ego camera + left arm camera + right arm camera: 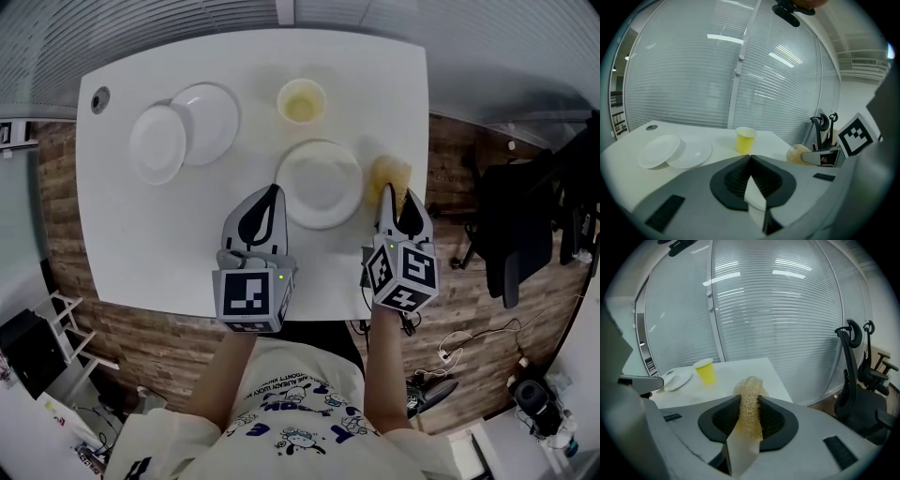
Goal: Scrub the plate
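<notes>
Nearest me, low over the front edge of the desk (141,244), are the two marker cubes, one on the left hand-held gripper (272,193) and one on the right hand-held gripper (397,194). Between them, in the middle of the desk, lies the plate (319,183), white and empty. The left hand-held gripper reaches its near-left rim, and in the left gripper view its jaws are drawn nearly together with a white wedge of that rim between them, so I judge that I have the plate pinched to steady it. The right hand-held gripper is partly closed on the scrubber (391,172), a straw-coloured fibrous wad that sits on the desk just beside the plate's right edge. Its pads squeeze the wad narrow. Farther back stand a yellow cup (302,100) and two spare plates (183,131) that overlap, well clear of the work. As I read it, I am at the pick-up step and no scrubbing has begun. Next I need to lift the scrubber over the rim, press it down on the plate and rub, gripping firmly enough that the springy fibres do not slip.
</notes>
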`<move>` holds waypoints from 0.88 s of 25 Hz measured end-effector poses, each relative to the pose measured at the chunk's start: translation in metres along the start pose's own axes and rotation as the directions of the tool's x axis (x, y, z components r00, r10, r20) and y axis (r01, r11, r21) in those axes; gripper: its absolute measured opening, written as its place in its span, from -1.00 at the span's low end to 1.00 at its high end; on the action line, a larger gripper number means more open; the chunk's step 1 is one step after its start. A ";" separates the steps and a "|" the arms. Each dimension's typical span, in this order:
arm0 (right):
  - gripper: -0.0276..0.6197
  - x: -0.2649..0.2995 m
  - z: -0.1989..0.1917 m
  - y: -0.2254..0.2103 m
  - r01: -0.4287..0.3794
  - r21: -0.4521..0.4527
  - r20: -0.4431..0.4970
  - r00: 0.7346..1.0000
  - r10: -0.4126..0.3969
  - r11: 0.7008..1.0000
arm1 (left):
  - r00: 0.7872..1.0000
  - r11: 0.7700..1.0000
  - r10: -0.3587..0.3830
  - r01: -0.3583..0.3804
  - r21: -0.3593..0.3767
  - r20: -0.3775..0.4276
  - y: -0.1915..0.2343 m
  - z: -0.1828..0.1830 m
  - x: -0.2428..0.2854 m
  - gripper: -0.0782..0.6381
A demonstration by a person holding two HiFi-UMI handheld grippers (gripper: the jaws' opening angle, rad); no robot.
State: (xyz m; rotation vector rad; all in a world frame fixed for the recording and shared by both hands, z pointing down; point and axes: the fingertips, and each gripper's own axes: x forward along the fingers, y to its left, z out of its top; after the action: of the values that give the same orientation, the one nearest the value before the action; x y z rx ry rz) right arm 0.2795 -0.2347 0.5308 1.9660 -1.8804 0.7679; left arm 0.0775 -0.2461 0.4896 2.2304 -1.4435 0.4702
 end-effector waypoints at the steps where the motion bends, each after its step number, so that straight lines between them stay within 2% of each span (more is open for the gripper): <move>1: -0.62 -0.002 0.002 0.000 0.000 0.003 0.007 1.000 0.000 1.000 | 1.000 1.000 0.001 -0.001 -0.001 0.003 0.000 0.001 -0.001 -0.71; 9: -0.62 -0.017 0.030 0.015 -0.040 0.000 0.082 0.996 0.039 0.999 | 1.000 1.000 0.011 -0.011 -0.007 0.029 0.002 0.011 -0.007 -0.71; 19: -0.62 -0.027 0.033 0.040 -0.106 -0.019 0.099 0.989 0.108 0.994 | 0.998 0.999 0.025 -0.023 -0.030 0.064 0.005 0.015 -0.018 -0.71; 22: -0.62 -0.025 0.032 0.048 -0.120 -0.031 0.094 0.988 0.122 0.992 | 0.998 0.998 0.049 -0.048 -0.040 0.039 0.011 0.009 -0.019 -0.71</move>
State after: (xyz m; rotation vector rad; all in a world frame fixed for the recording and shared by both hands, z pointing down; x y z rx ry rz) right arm 0.2373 -0.2365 0.4836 1.9186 -2.0708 0.6901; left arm 0.0608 -0.2406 0.4740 2.1902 -1.5170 0.4116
